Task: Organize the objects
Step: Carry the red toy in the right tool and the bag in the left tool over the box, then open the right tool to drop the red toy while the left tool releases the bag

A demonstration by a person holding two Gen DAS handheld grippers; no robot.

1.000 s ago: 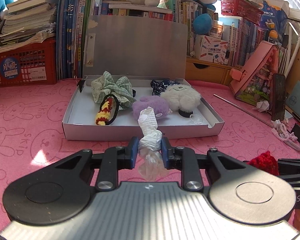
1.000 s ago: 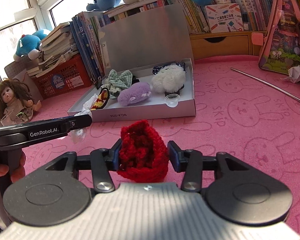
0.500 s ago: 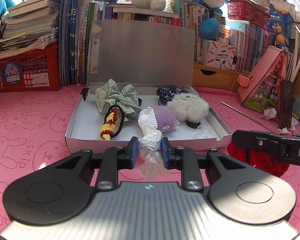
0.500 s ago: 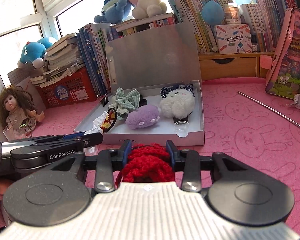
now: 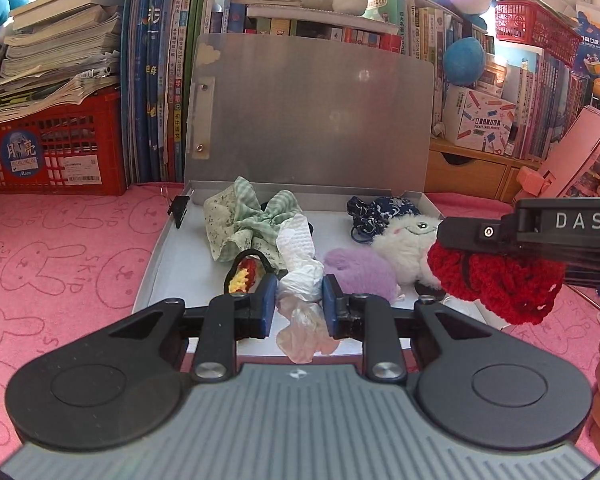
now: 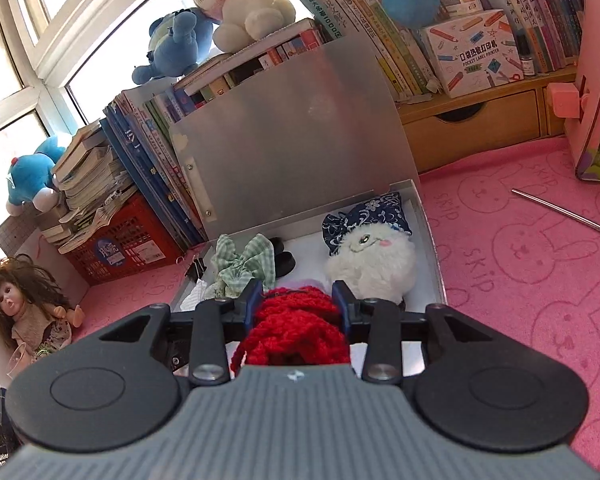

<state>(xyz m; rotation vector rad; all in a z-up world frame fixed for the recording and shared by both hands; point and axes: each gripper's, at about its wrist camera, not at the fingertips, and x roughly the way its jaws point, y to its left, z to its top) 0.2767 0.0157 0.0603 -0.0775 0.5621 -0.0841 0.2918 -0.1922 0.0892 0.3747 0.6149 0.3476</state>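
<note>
behind the pink bench (image 5: 60, 248), stacked books and plush toys are crowding the window shelf, and we are holding both tools over an open white box (image 5: 152, 276) whose grey lid (image 5: 308, 120) is standing upright against the books.

from the left wrist view, our left claw (image 5: 299, 300) is pinching a twisted white tissue wad (image 5: 300, 264) between its blue pads, with one end sticking up over the box and a crumpled tail hanging below. we are keeping it clamped mid-length, probably so the soft bundle is not slipping out while it is hanging over the near edge of the box. inside the box a green checked scrunchie (image 5: 244, 220), a yellow and red hair tie (image 5: 246, 274), a purple fluffy piece (image 5: 360, 272), a white fluffy toy (image 5: 404, 244) and a navy patterned cloth (image 5: 376, 208) are lying loosely side by side. at the right, the right claw is carrying a red knitted piece (image 5: 496, 280) above the box's near right corner.

from the right wrist view, our right claw (image 6: 298, 306) is squeezing the red knitted piece (image 6: 296, 328), which is bulging between the pads and spilling back toward the camera. it is sitting over the box's near edge, just in front of the white fluffy toy (image 6: 372, 264). we judge both pieces are about to be dropped among the others, where the free floor looks scarce.
</note>
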